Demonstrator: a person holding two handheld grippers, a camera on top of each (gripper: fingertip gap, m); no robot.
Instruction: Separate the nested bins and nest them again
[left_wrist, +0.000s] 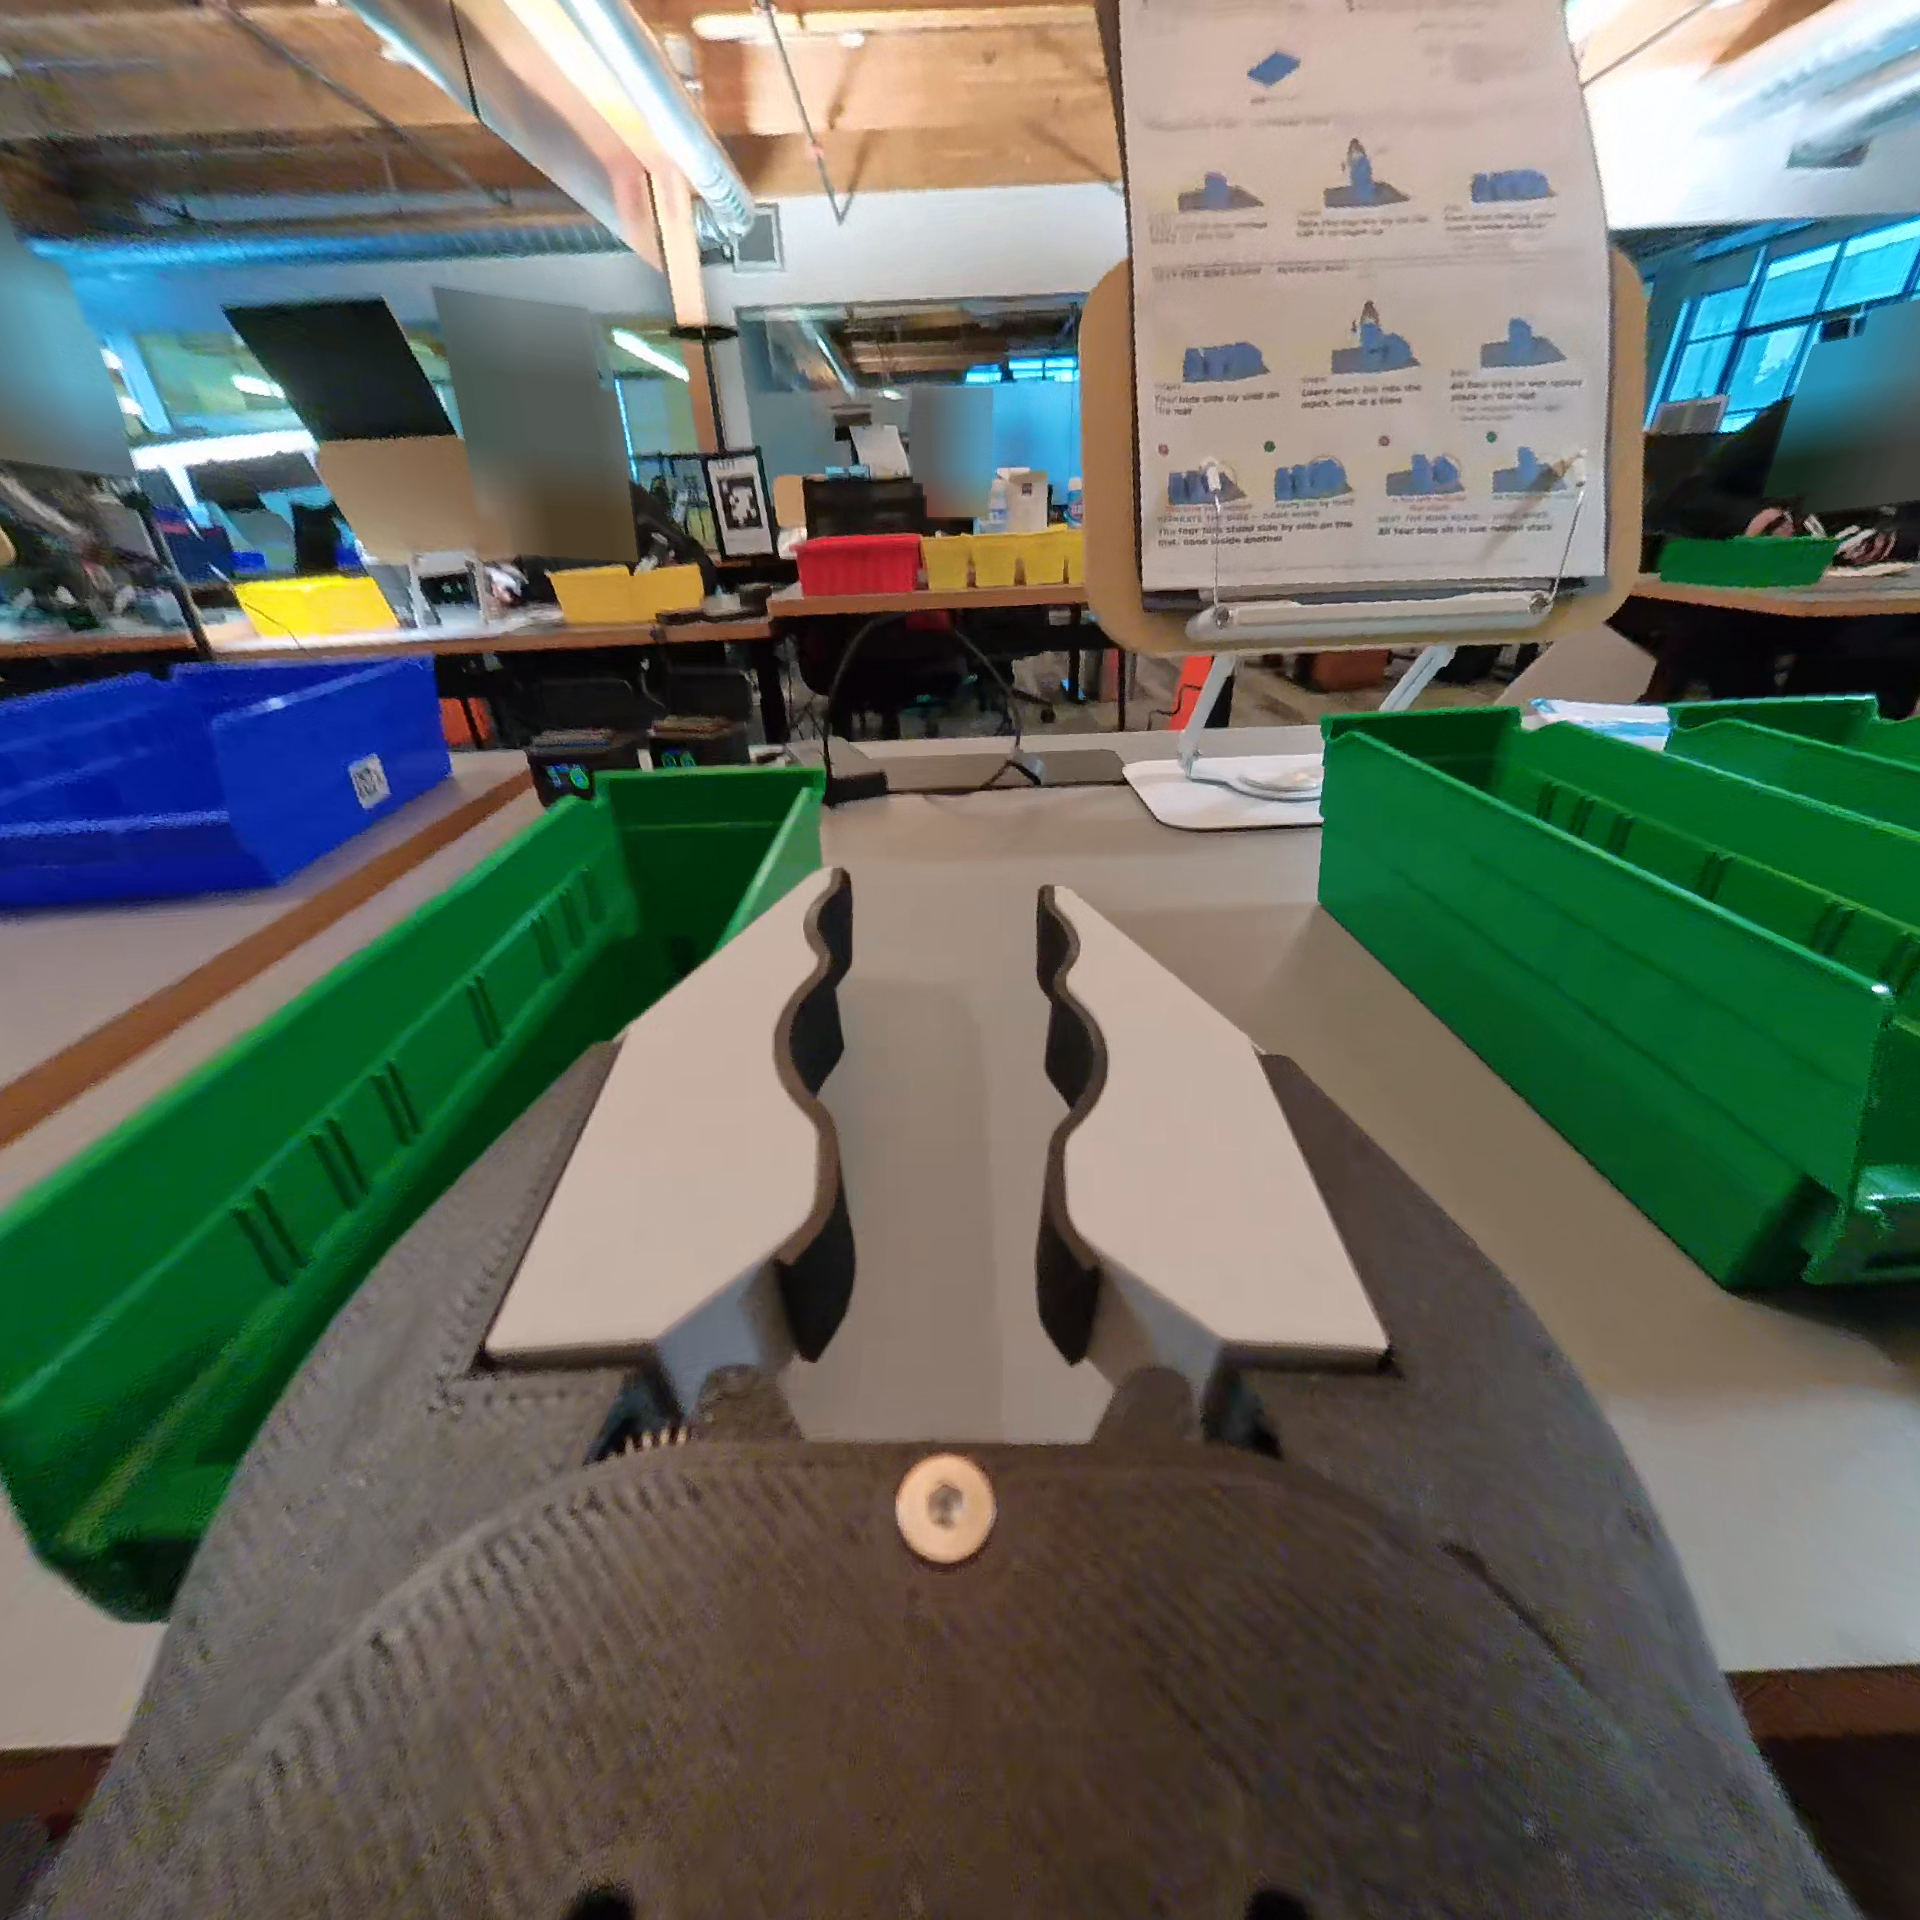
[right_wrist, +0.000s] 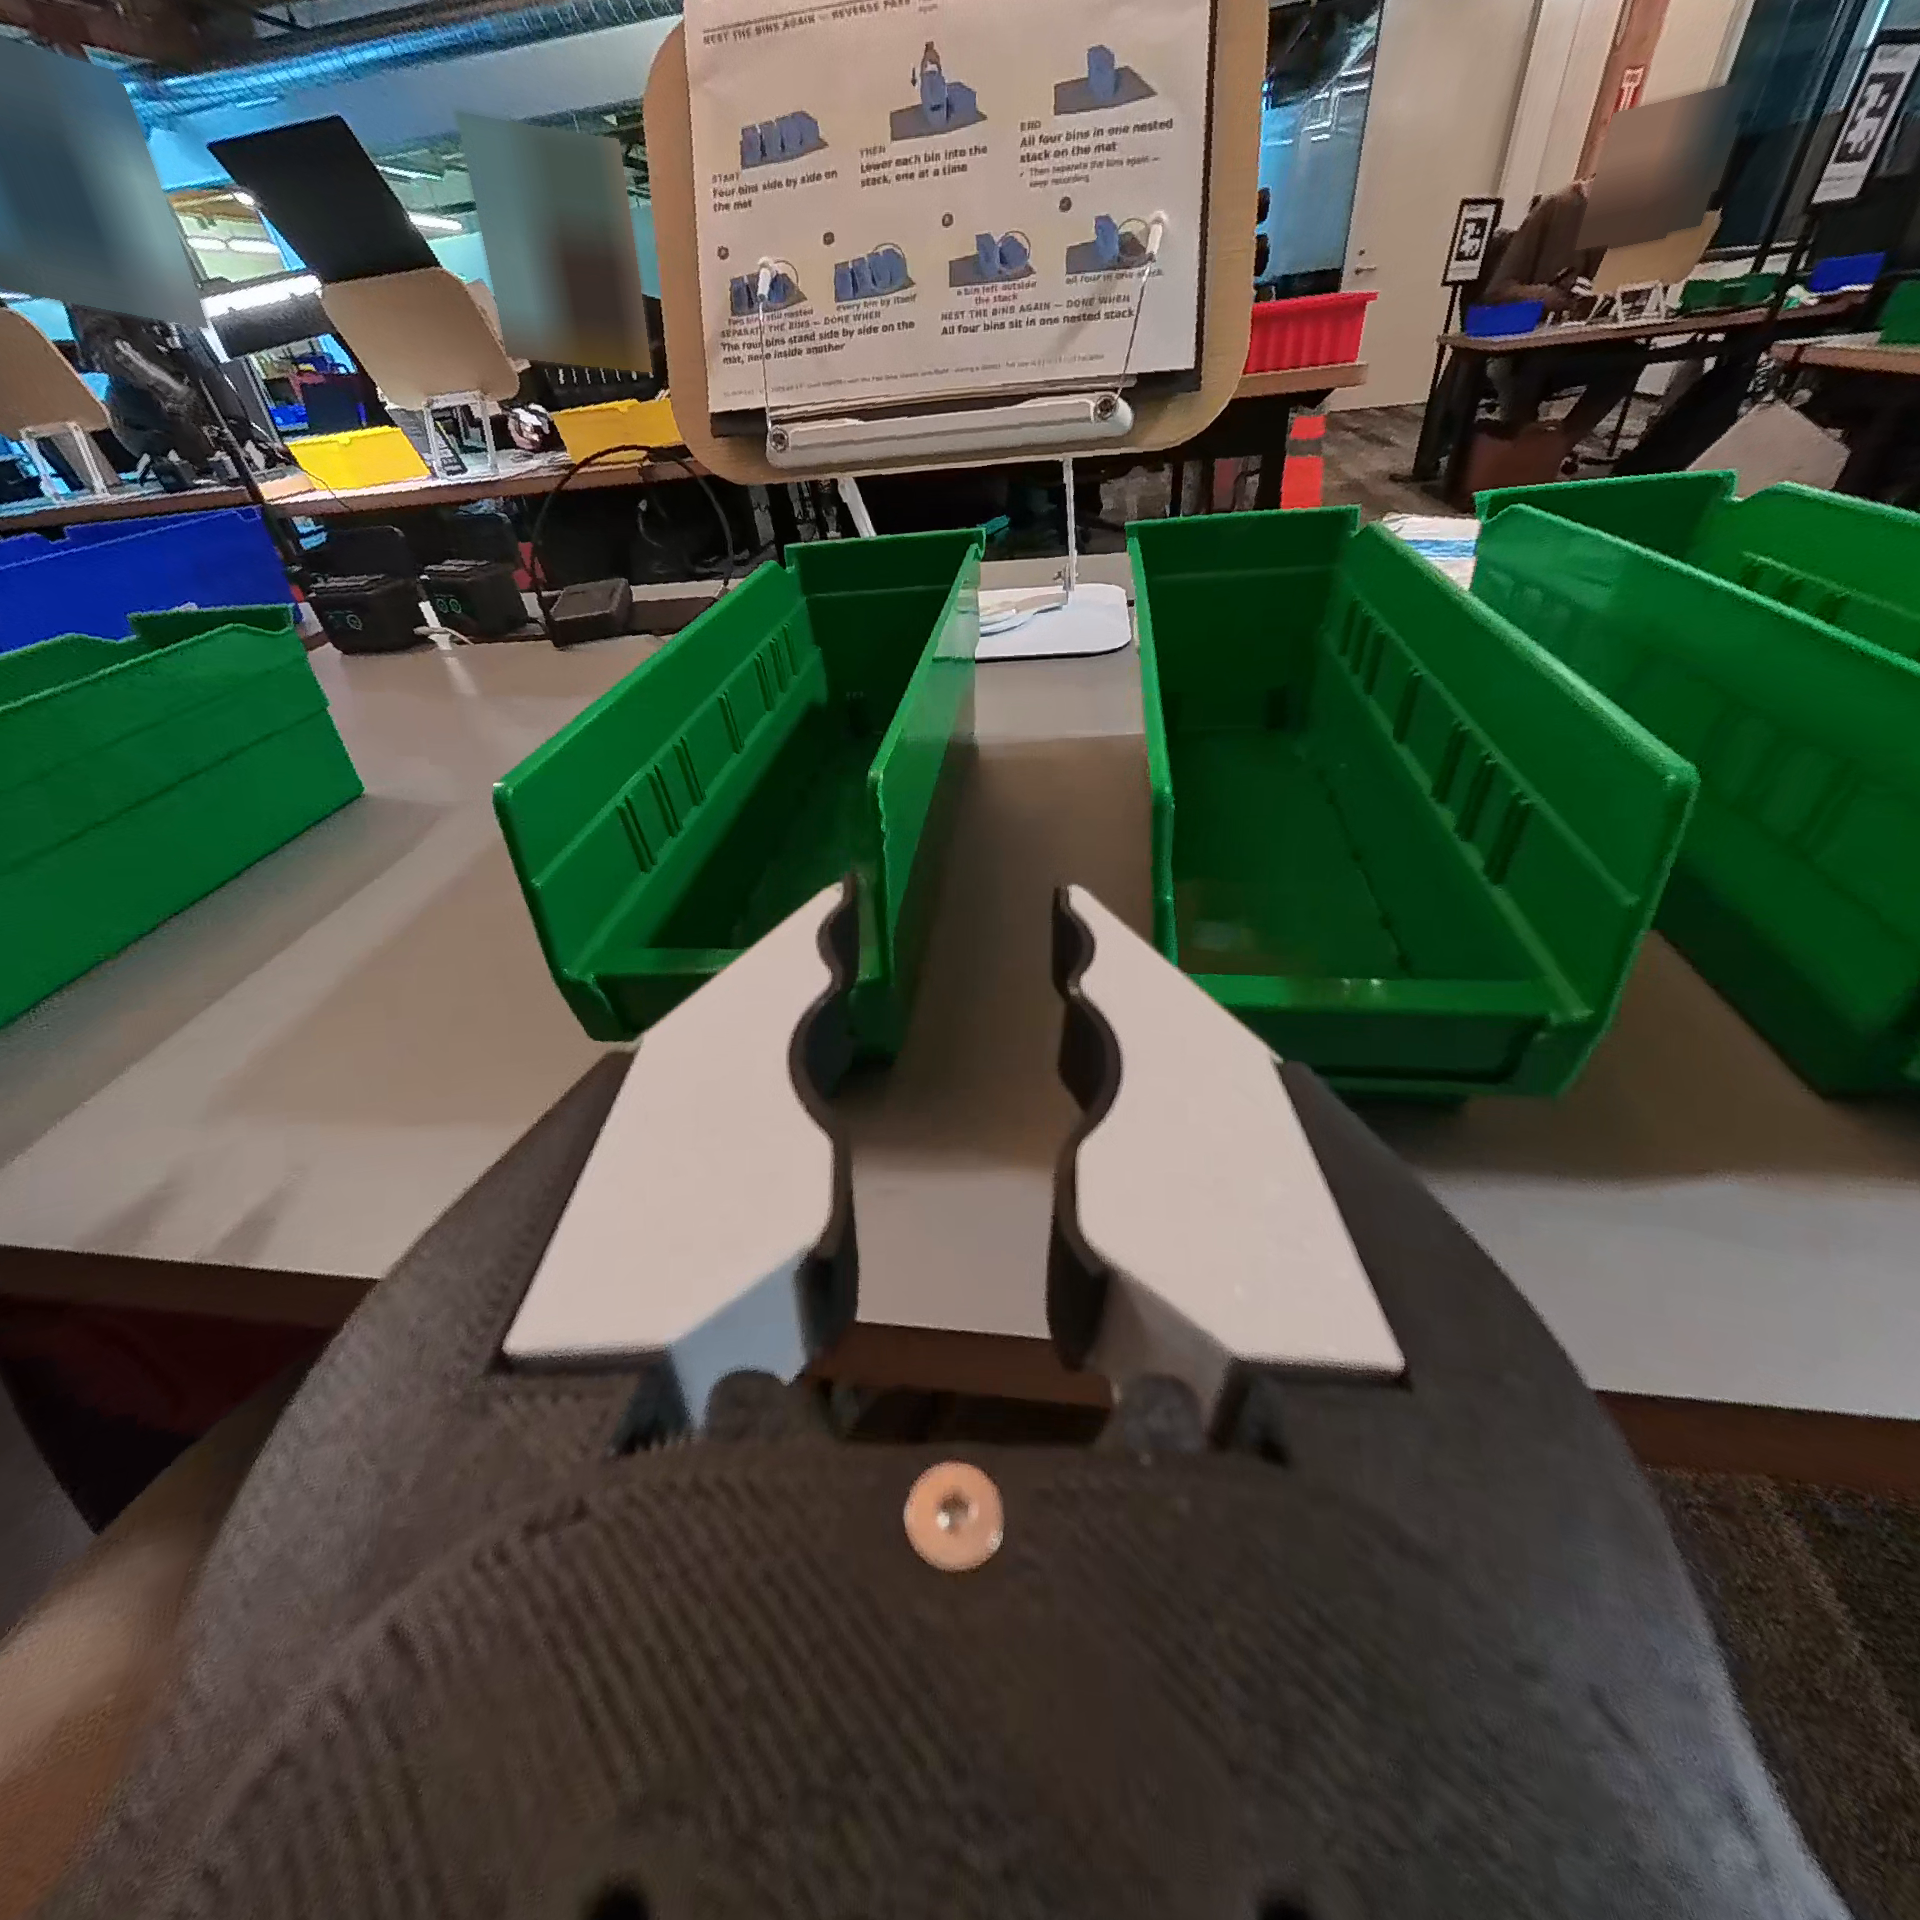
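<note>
Hovering low over the grey table (left_wrist: 1039, 831), the left gripper (left_wrist: 943, 914) holds its fingers (left_wrist: 717, 1101) wide apart with nothing between them. Seen from the left wrist, one long green bin (left_wrist: 343, 1122) lies just beside the left finger, running from 8 o'clock up toward 11 o'clock. A second green bin (left_wrist: 1579, 987) sits well apart at 3 o'clock, with another green bin (left_wrist: 1787, 738) just beyond it at 2 o'clock. A document stand (left_wrist: 1361, 623) with an instruction sheet rises at 1 o'clock, and blue bins (left_wrist: 312, 769) sit on a neighbouring table at 9 o'clock.

From the right wrist view, the right gripper (right_wrist: 954, 914) hangs at the table's (right_wrist: 312, 1091) near edge, its fingers (right_wrist: 1184, 1143) likewise spread wide and empty. Four green bins stand apart in a row, none nested. One bin (right_wrist: 707, 790) lies at 11 o'clock, its near right corner just behind the left fingertip. Another bin (right_wrist: 1392, 810) lies at 1 o'clock, a third (right_wrist: 1787, 748) at 3 o'clock, and a fourth (right_wrist: 166, 790) at 9 o'clock. The document stand (right_wrist: 956, 436) stands at 12 o'clock behind them.
</note>
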